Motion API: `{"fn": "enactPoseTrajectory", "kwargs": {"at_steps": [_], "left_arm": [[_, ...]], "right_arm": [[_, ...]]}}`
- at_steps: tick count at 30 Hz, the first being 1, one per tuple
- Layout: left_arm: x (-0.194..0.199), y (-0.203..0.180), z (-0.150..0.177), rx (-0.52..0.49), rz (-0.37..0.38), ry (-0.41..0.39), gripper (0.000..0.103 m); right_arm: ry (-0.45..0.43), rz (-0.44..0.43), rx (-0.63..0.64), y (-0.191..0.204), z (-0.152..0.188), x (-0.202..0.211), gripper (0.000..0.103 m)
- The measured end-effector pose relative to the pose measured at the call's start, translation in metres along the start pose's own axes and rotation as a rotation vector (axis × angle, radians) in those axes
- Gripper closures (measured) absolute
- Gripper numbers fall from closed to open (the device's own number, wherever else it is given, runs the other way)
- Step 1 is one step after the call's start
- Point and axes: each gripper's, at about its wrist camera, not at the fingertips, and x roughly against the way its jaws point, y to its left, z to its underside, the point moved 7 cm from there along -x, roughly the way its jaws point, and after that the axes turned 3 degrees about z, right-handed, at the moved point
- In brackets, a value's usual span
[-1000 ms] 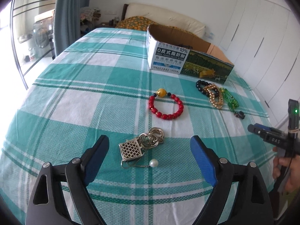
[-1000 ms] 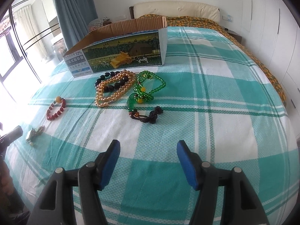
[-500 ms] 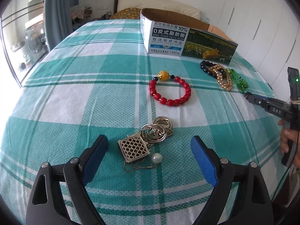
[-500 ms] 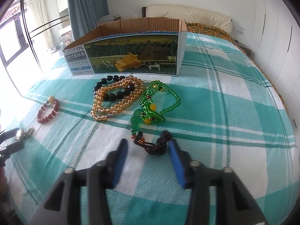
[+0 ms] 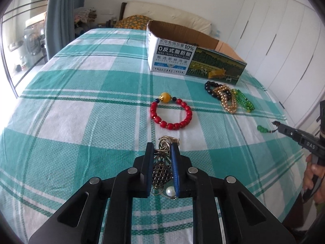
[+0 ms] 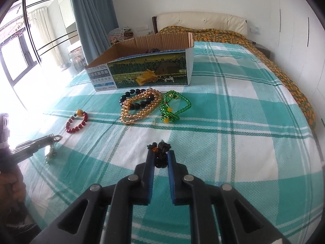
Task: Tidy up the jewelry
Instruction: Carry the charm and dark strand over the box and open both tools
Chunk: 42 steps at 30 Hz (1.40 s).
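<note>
My left gripper (image 5: 162,148) is shut on a gold necklace (image 5: 167,141) with a lattice pendant and a pearl (image 5: 170,191), on the checked bed cover. My right gripper (image 6: 161,154) is shut on a dark cord pendant (image 6: 160,148); its green bead (image 5: 262,129) hangs beside the gripper in the left wrist view. A red bead bracelet (image 5: 171,113) lies ahead of the left gripper. Black beads (image 6: 136,99), a gold bead necklace (image 6: 140,107) and a green bead necklace (image 6: 172,107) lie before the open cardboard box (image 6: 142,73).
The teal checked bed cover (image 6: 233,122) spans both views. A headboard and orange patterned pillow (image 5: 134,20) lie behind the box. White wardrobe doors (image 5: 284,40) stand on the right, a curtain and window (image 6: 40,40) on the left.
Both grippers moved forward and closed: the left onto the gold necklace, the right onto the dark cord pendant, which is lifted away from the green necklace.
</note>
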Motion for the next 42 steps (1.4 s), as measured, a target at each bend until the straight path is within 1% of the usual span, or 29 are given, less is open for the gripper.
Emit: {"fn": "enactPoseTrajectory", "kwargs": {"at_steps": [6, 14, 20, 25, 27, 30, 33, 36, 38, 42], "left_arm": [[0.032, -0.020, -0.021, 0.027, 0.050, -0.067, 0.088], [0.066, -0.050, -0.068, 0.019, 0.122, -0.134, 0.088], [0.078, -0.064, -0.117, 0.015, 0.167, -0.172, 0.088], [0.077, -0.075, -0.165, 0.009, 0.196, -0.200, 0.088], [0.072, -0.079, -0.186, -0.010, 0.193, -0.209, 0.088], [0.055, -0.084, -0.214, -0.019, 0.193, -0.208, 0.088], [0.029, -0.082, -0.235, -0.014, 0.183, -0.181, 0.088], [-0.002, -0.081, -0.248, -0.010, 0.174, -0.143, 0.088], [-0.023, -0.083, -0.254, -0.016, 0.165, -0.120, 0.088], [-0.063, -0.086, -0.259, -0.021, 0.151, -0.076, 0.088]], "right_arm": [[-0.043, -0.042, 0.015, 0.011, -0.012, 0.033, 0.090], [-0.090, -0.106, 0.005, 0.027, -0.035, 0.058, 0.090], [-0.128, -0.159, 0.012, 0.039, -0.068, 0.069, 0.090], [-0.151, -0.197, 0.012, 0.042, -0.112, 0.067, 0.090], [-0.159, -0.215, 0.009, 0.041, -0.134, 0.064, 0.090], [-0.159, -0.216, 0.010, 0.040, -0.165, 0.051, 0.090], [-0.162, -0.180, 0.036, 0.039, -0.195, 0.029, 0.090], [-0.159, -0.144, 0.054, 0.037, -0.219, 0.003, 0.090], [-0.138, -0.133, 0.060, 0.034, -0.231, -0.017, 0.090], [-0.090, -0.098, 0.066, 0.026, -0.246, -0.058, 0.090]]}}
